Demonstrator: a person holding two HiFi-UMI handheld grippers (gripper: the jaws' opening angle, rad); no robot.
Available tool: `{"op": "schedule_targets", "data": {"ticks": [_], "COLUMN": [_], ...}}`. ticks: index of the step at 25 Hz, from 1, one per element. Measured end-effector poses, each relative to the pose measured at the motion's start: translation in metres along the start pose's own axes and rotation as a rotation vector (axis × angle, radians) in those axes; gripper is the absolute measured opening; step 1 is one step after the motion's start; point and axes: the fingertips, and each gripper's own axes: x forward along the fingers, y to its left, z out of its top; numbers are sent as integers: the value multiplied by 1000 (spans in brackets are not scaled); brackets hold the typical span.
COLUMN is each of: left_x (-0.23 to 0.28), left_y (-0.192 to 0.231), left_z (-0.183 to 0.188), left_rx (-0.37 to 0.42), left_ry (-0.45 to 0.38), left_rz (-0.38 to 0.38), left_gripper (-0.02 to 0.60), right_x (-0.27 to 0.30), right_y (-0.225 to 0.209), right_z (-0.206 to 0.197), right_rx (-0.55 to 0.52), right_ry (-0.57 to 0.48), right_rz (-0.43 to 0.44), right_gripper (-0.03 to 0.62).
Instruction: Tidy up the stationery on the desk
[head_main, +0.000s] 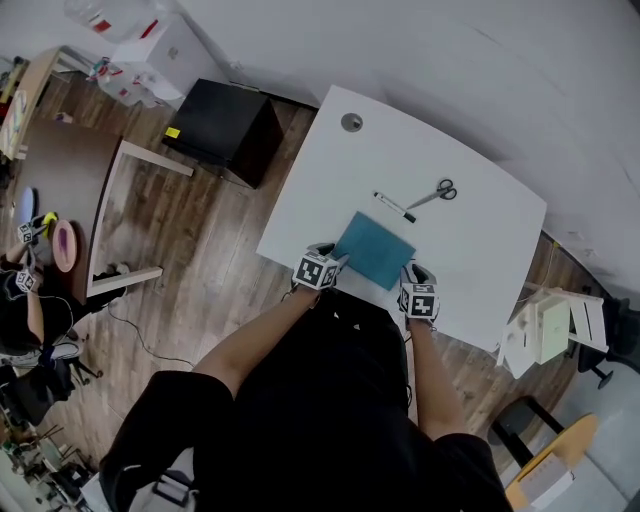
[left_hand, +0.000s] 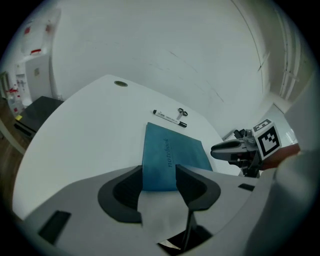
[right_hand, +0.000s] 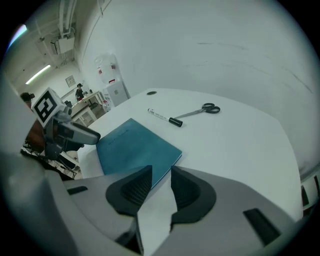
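Observation:
A teal notebook (head_main: 374, 250) (left_hand: 172, 152) (right_hand: 135, 145) lies flat on the white desk (head_main: 480, 250) near its front edge. My left gripper (head_main: 335, 262) (left_hand: 159, 172) is open at the notebook's near left corner, whose edge shows in the gap between the jaws. My right gripper (head_main: 412, 273) (right_hand: 161, 172) is open at the near right corner, with the book's corner just ahead of its tips. Neither gripper lifts the book. Beyond it lie a black-capped marker (head_main: 395, 207) (left_hand: 170, 118) (right_hand: 164, 117) and grey scissors (head_main: 436, 193) (left_hand: 182, 112) (right_hand: 200, 110).
A round cable hole (head_main: 351, 122) sits at the desk's far left corner. A black cabinet (head_main: 220, 125) stands on the wooden floor to the left. A white shelf unit (head_main: 555, 325) is by the desk's right end. A wall runs behind the desk.

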Motion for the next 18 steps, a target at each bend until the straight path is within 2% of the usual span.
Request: {"op": "schedule_targets", "data": {"ticks": [3,6,12,18], "left_x": [-4,-15,-15,-13], "left_y": [3,1,3,2], "left_z": [-11,-10,-18,-20], "left_rx": [-69,-91,-200,-226], "left_ry": [-12,-14,-10,-8], "left_rz": [37,65,111,144], "left_gripper": [201,201,201,201], "right_x": [10,20,41,41], "right_y": [-10,-12,-8,-1], "right_z": [22,38,40,42], "right_rx": [-55,-139,-204,-245], "right_ry": [-8,4,51,32], "right_rz": [26,63,162,177], "right_gripper": [123,126,135,135]}}
